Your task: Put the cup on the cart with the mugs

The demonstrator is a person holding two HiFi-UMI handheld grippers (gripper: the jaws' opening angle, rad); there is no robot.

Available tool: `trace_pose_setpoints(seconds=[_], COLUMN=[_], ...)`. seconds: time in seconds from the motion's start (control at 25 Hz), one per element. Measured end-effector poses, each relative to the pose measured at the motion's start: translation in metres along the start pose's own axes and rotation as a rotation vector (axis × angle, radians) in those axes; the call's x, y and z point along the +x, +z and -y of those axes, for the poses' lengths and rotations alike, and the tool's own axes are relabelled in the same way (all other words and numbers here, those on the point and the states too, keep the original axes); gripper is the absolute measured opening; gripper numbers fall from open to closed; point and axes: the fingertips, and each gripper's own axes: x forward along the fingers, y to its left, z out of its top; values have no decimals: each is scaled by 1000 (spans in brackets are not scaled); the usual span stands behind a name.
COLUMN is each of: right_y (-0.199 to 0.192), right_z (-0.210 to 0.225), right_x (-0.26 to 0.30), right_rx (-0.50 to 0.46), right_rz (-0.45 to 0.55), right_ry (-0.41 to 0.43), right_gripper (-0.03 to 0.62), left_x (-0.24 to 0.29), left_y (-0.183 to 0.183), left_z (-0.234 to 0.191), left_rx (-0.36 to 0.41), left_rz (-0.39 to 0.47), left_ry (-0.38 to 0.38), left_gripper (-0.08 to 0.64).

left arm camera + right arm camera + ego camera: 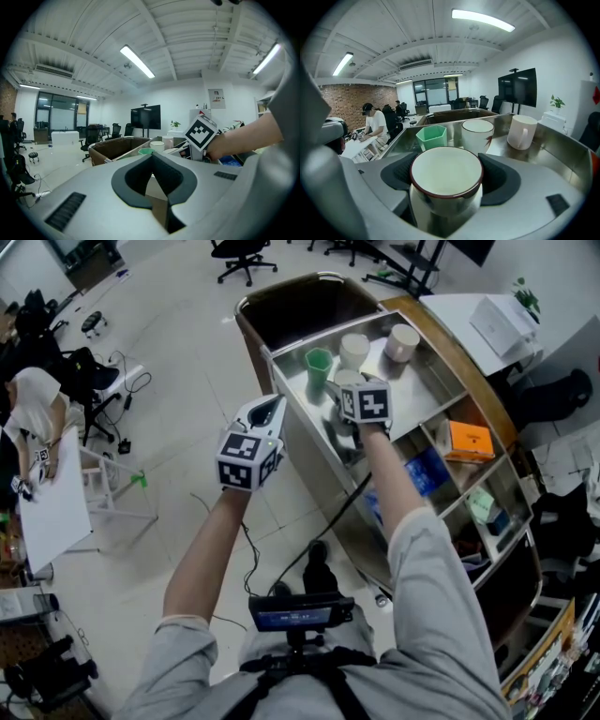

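Head view: the right tool point(340, 397) hangs over the steel cart's top tray point(424, 390), near the green hexagonal cup point(319, 362) and two pale mugs point(354, 348). The left tool point(265, 413) is held off to the side, clear of the cart.

Left gripper view: the left tool point(152, 160) is pressed together, nothing in it.

Right gripper view: the right tool point(446, 165) is spread wide and pinching the cream cup with the dark red rim point(446, 180). The cup sits upright between the pads, mouth up, long axis vertical. The green cup point(431, 137) and both mugs point(521, 131) stand just beyond it.
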Motion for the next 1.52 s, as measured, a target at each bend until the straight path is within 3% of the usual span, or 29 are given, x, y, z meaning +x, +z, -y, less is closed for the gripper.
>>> trace_pose_setpoints(seconds=[0.24,0.36,0.52,0.84,1.2,1.28,1.52], right_y=[-2,-10,-15,-3,26,31,28], right_z=[-1,-8,-11,-9,-29,-38,-67], right_x=[0,0,-2,-18,-73,-93,-154], right_rx=[8,-8,-19,-3,13,-2,8], right_rz=[-23,-72,-97,-51,86,117,211], right_ry=[1,29,36,7,5,5,30], right_gripper=[413,455,459,460,455,400,153], left_x=[-2,-3,-6,-16,-45,-56,-94], left_y=[-2,-5,-2,-1,9,10,8], left_z=[1,3,5,8,18,22,32], left_rx=[-4,-9,-6,7,14,14,26], left_rz=[-2,-6,3,-1,23,28,39], left_ry=[-3,-8,-8,-13,-22,-23,-25], left_gripper=[6,6,6,6,6,6,6])
